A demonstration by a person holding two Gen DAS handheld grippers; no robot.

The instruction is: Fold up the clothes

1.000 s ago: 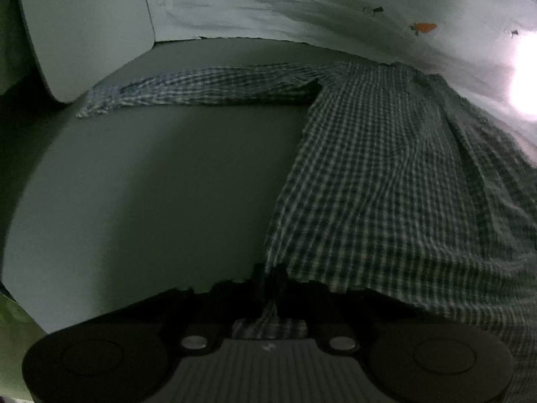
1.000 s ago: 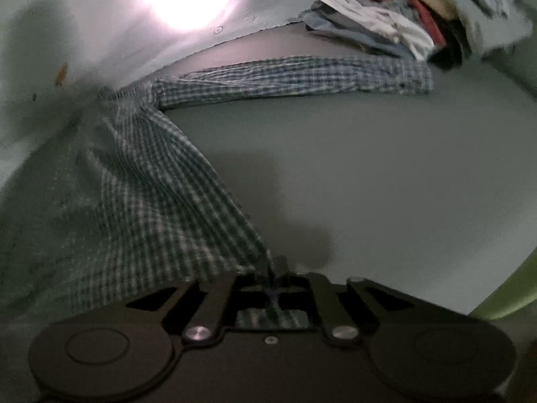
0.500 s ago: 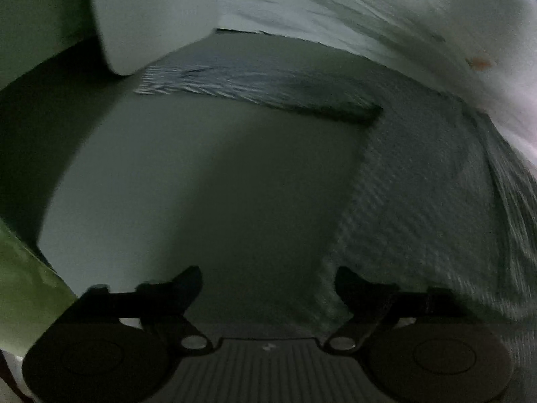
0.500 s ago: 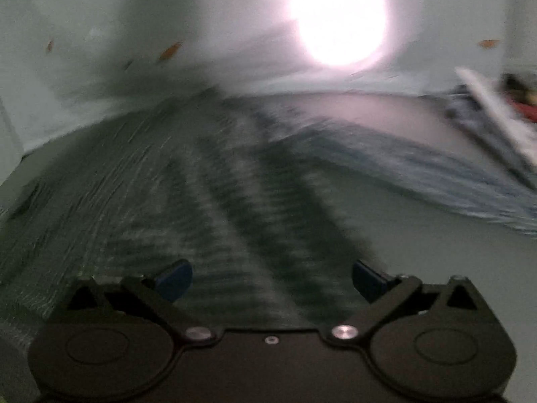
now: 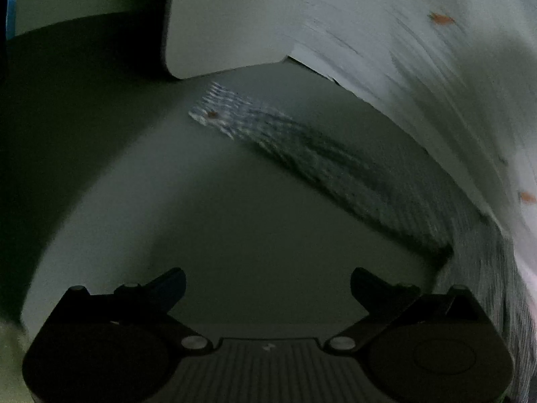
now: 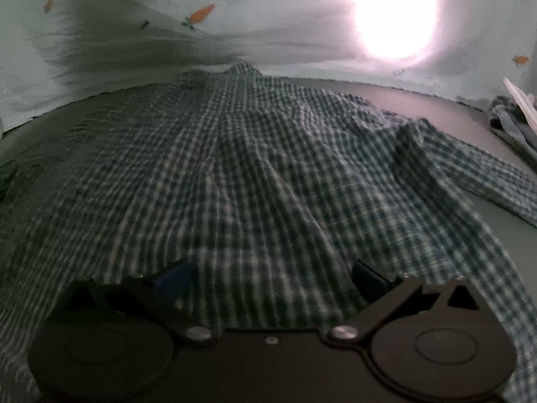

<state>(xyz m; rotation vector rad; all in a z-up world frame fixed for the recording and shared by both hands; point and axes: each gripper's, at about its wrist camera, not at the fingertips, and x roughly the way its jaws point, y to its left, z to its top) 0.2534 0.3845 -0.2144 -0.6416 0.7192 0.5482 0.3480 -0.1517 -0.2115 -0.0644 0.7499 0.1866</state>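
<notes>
The checked shirt lay spread across the grey table, collar toward the far curtain with its small carrot print, body rumpled in long lengthwise ridges. In the right wrist view one sleeve ran out to the right toward a pile of other clothes at the table's edge; in the left wrist view the other sleeve stretched away over bare table toward a pale board standing at the back, its cuff lying nearest that board. The left gripper was still widening its jaws, with only bare table between them, and the shirt's side edge was just to its right. The right gripper hung spread wide over the shirt's body, pinching nothing. The step in hand looked like the sleeve folds. To do it well, each gripper would best take its sleeve near the cuff, pinching one layer of cloth only, then carry it across the body in a low arc so the cloth beneath was not dragged. The ridges in the body wanted smoothing first, or the fold would likely trap them. Blur in the left view left that sleeve's exact lie uncertain.
</notes>
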